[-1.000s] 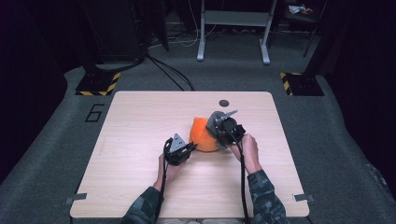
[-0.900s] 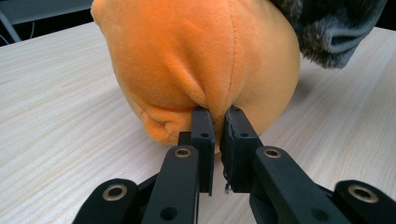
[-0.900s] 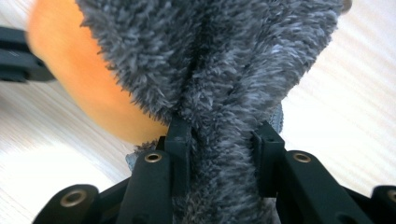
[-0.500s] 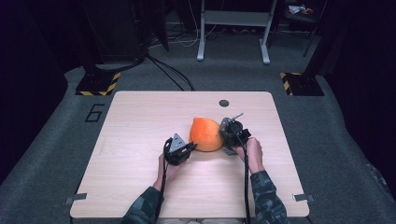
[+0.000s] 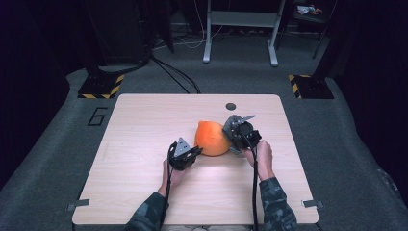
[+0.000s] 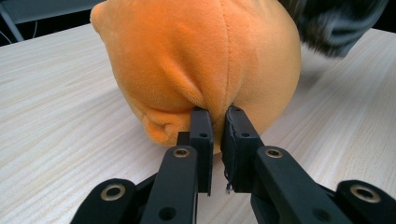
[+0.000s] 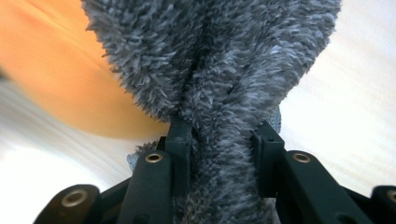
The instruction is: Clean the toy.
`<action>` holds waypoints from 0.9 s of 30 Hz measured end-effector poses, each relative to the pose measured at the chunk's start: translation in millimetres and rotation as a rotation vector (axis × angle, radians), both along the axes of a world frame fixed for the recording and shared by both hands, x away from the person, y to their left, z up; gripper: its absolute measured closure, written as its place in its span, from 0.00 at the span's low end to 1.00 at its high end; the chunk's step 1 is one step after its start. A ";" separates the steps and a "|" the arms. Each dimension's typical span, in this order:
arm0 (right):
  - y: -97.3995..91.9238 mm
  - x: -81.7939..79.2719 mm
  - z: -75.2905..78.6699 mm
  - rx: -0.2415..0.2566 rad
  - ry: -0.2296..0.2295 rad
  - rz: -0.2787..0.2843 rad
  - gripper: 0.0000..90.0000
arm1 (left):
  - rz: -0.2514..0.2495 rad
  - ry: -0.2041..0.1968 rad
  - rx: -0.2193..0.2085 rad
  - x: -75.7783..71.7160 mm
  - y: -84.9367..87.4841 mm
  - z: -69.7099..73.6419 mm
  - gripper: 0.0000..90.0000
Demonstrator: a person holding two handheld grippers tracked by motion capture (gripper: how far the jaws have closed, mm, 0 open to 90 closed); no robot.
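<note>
Item: orange plush toy, resting on my light wooden worktop, near its middle.

Left hand-held gripper: my jaws nearly together, pinching a fold of the orange fabric low on the toy's near side; in the high view it sits just left of the toy.

Right hand-held gripper: jaws clamped on a bunched grey fuzzy cloth, held at the toy's right side, touching it.

Worktop also bears a small dark round hole near its far edge.
</note>
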State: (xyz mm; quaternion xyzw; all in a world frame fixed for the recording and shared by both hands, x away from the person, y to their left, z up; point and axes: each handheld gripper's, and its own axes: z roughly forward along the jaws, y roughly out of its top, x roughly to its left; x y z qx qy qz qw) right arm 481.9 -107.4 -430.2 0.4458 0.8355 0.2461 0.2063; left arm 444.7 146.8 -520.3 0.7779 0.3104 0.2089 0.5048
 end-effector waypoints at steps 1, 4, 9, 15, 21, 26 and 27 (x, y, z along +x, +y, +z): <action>5.6 -3.8 5.5 0.008 -0.015 0.004 0.73 | 0.000 -0.002 0.002 0.2 0.2 0.0 0.92; 20.2 -7.3 12.6 -0.005 -0.031 0.064 0.73 | 0.004 -0.003 -0.005 0.0 0.0 -0.1 0.91; 31.2 3.5 -3.6 -0.062 -0.010 0.074 0.74 | 0.027 -0.011 -0.013 0.0 1.6 1.5 0.82; 22.1 8.3 -6.4 -0.037 0.010 0.052 0.74 | 0.070 -0.024 0.017 2.0 0.5 1.4 0.62; 18.5 11.0 -8.3 -0.029 0.008 0.067 0.74 | 0.102 -0.027 0.039 6.6 -1.9 0.1 0.56; 18.5 11.7 -9.5 -0.039 0.011 0.064 0.74 | 0.127 -0.021 0.003 14.5 0.7 3.1 0.48; 17.8 11.8 -9.6 -0.040 0.011 0.065 0.74 | 0.130 -0.020 -0.009 14.8 1.1 3.5 0.47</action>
